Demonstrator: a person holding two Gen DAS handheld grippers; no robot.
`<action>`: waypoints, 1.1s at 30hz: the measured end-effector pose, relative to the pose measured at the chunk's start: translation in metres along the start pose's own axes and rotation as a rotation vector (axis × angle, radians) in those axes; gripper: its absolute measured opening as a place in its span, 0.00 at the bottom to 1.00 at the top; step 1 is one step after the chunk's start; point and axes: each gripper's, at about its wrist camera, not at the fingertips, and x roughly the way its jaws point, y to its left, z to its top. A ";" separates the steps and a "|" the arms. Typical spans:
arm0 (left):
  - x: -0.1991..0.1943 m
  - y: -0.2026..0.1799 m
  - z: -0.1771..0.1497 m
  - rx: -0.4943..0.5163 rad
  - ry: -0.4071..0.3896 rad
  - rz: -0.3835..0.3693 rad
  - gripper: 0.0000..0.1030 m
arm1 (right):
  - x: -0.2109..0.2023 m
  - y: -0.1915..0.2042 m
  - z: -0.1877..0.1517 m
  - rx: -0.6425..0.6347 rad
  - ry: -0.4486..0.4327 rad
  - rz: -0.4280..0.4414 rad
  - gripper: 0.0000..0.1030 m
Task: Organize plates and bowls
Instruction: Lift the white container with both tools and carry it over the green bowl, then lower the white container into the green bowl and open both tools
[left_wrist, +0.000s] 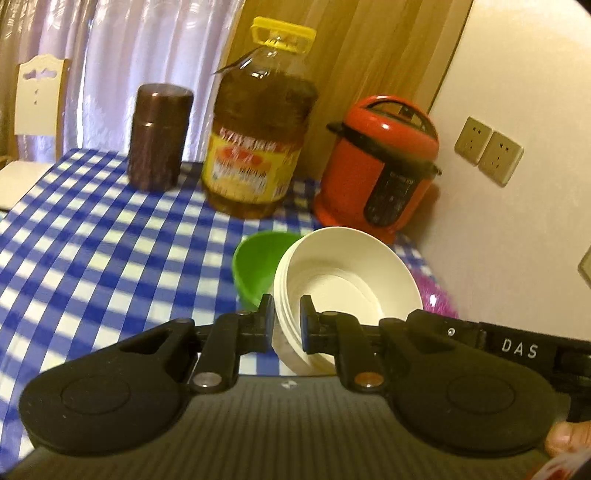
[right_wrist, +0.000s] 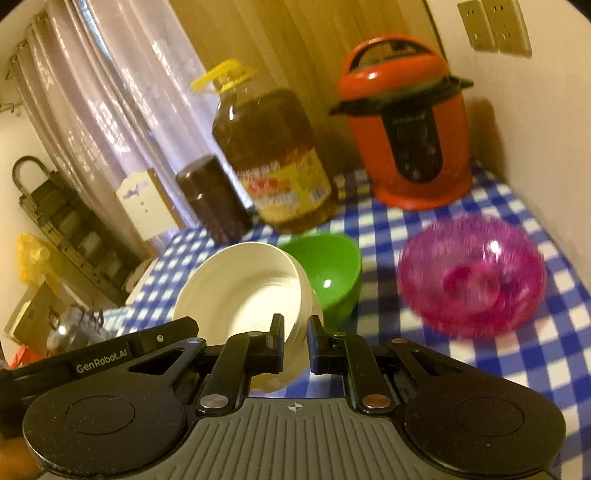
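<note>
Checked tablecloth (left_wrist: 92, 240): white bowl stack (left_wrist: 343, 273) rim pinched betw. both grippers' jaws, L (left_wrist: 287, 317) & R (right_wrist: 296, 338).

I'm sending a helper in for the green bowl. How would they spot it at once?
On the blue-and-white checked tablecloth, look in front of the big yellow-capped oil bottle. The small plastic green bowl sits there, beside the stack of white bowls. It is the only opaque green dish; the pink bowl is translucent.

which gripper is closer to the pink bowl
Right. The right gripper, clamped on the white bowl stack's rim, has the pink bowl just off its right side. The left gripper grips the stack's opposite rim, with the stack between it and the pink bowl.
</note>
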 end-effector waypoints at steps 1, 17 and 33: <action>0.005 -0.001 0.003 -0.002 -0.004 -0.003 0.12 | 0.002 -0.002 0.005 -0.001 -0.008 -0.003 0.12; 0.100 0.024 0.019 -0.057 0.026 -0.008 0.12 | 0.092 -0.038 0.039 0.003 0.010 -0.055 0.11; 0.133 0.028 0.019 -0.012 0.095 0.032 0.12 | 0.131 -0.042 0.035 -0.069 0.077 -0.092 0.09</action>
